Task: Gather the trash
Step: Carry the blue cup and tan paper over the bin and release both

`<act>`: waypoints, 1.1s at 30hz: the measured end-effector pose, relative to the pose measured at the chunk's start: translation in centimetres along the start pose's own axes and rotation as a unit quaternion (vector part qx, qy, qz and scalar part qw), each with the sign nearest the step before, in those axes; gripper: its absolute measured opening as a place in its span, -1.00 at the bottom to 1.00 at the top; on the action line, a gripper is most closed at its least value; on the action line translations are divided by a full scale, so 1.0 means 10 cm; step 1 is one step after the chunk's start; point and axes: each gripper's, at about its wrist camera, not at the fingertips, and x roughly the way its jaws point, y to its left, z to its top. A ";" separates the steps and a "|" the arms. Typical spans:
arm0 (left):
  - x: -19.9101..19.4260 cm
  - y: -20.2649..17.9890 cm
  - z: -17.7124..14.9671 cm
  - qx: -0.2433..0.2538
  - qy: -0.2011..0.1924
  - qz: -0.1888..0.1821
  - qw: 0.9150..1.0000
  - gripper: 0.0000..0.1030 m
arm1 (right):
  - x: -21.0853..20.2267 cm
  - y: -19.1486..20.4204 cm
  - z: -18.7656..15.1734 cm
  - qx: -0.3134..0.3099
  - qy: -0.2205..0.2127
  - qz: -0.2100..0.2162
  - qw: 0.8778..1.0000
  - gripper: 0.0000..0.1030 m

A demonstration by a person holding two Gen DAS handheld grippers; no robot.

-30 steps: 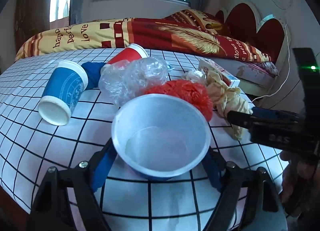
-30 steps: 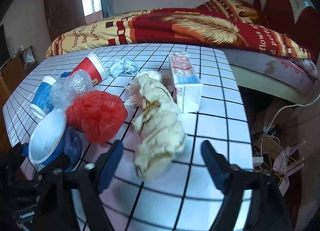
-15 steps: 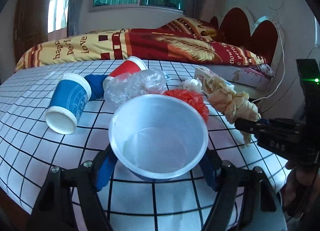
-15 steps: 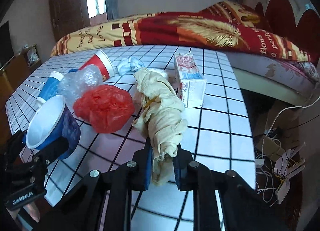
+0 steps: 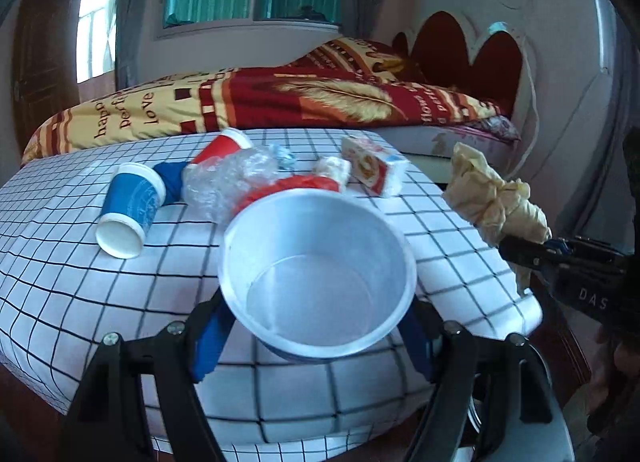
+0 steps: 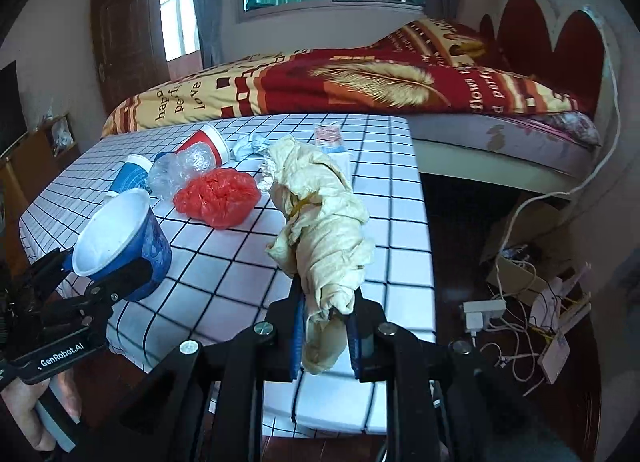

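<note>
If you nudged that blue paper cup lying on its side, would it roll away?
Probably: the blue paper cup lies on its side, so it would likely roll in a curve, being tapered. It looks empty, so probably light. The thin paper wall would likely crush if squeezed.

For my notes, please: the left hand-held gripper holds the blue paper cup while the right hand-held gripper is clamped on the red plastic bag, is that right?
Not quite: the right hand-held gripper is clamped on the crumpled beige cloth bundle, as the right wrist view shows. The red plastic bag lies on the table. The left hand-held gripper does hold the blue paper cup.

The held blue cup [image 5: 320, 282] hides most of the red bag [image 5: 288, 186].
</note>
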 end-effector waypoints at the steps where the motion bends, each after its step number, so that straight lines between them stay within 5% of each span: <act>1: -0.03 -0.05 -0.01 0.003 -0.001 -0.003 1.000 0.46 | -0.06 -0.02 -0.03 0.002 -0.002 -0.002 1.000 -0.62; 18: -0.26 -0.91 -0.17 0.074 0.001 -0.071 0.995 0.46 | -0.92 -0.59 -0.61 0.050 -0.011 -0.058 0.997 -0.62; 33: -0.14 -1.73 -0.43 0.134 0.036 -0.128 0.982 0.46 | -1.10 -1.35 -1.36 0.125 0.021 -0.101 0.987 -0.62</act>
